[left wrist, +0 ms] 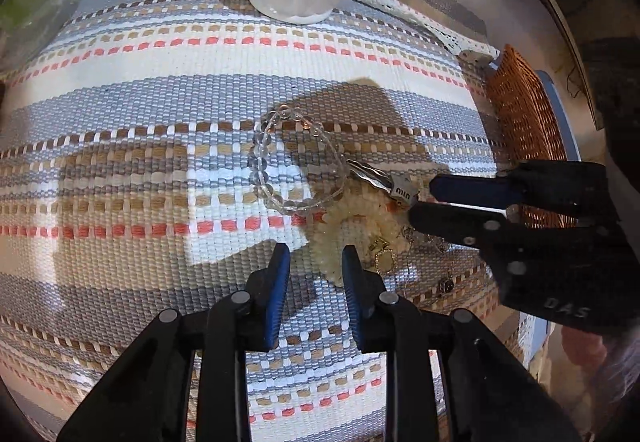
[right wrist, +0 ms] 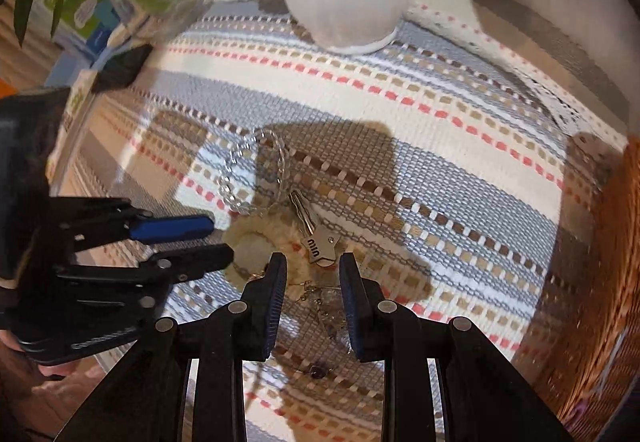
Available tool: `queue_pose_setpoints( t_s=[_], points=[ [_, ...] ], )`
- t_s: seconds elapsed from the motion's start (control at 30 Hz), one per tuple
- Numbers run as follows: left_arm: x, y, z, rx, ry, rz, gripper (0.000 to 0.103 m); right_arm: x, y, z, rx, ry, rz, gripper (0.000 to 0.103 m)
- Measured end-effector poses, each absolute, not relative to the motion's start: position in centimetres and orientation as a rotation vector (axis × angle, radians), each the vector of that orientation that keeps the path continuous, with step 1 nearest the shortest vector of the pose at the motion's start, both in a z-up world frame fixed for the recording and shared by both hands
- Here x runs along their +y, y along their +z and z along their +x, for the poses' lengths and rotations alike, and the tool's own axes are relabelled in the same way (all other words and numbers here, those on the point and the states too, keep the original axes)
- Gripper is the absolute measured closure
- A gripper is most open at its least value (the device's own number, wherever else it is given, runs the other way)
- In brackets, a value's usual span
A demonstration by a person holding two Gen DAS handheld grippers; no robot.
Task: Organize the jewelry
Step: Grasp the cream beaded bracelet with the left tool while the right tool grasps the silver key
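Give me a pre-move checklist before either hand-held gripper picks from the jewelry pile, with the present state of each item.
1. Left hand-held gripper open: ok, a gap shows between its blue pads.
2. Right hand-held gripper open: ok, nothing between its pads.
3. Silver hair clip with lettering separate from the clear round-bead bracelet: not ok, its tip overlaps the bracelet's ring.
4. Fluffy cream scrunchie free of other pieces: not ok, thin gold chains lie over it.
5. Brown wicker basket within view for drop-off: ok, at the striped woven cloth's right edge.
6. Basket contents: cannot tell.
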State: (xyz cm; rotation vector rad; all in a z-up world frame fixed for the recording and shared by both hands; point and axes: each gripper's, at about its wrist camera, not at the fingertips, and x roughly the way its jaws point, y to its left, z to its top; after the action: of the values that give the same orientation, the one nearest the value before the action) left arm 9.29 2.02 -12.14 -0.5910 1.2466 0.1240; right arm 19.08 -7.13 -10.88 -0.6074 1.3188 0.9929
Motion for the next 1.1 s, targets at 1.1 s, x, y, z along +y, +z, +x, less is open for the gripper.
queue_pose_setpoints(
  t_s=[1.1],
  points=[
    [-1.0,-1.4,7.7,0.97,0.164,-0.578,0.096,-16.5,-2.7,21.0,1.249,1.025,-0.335,0.079]
  ],
)
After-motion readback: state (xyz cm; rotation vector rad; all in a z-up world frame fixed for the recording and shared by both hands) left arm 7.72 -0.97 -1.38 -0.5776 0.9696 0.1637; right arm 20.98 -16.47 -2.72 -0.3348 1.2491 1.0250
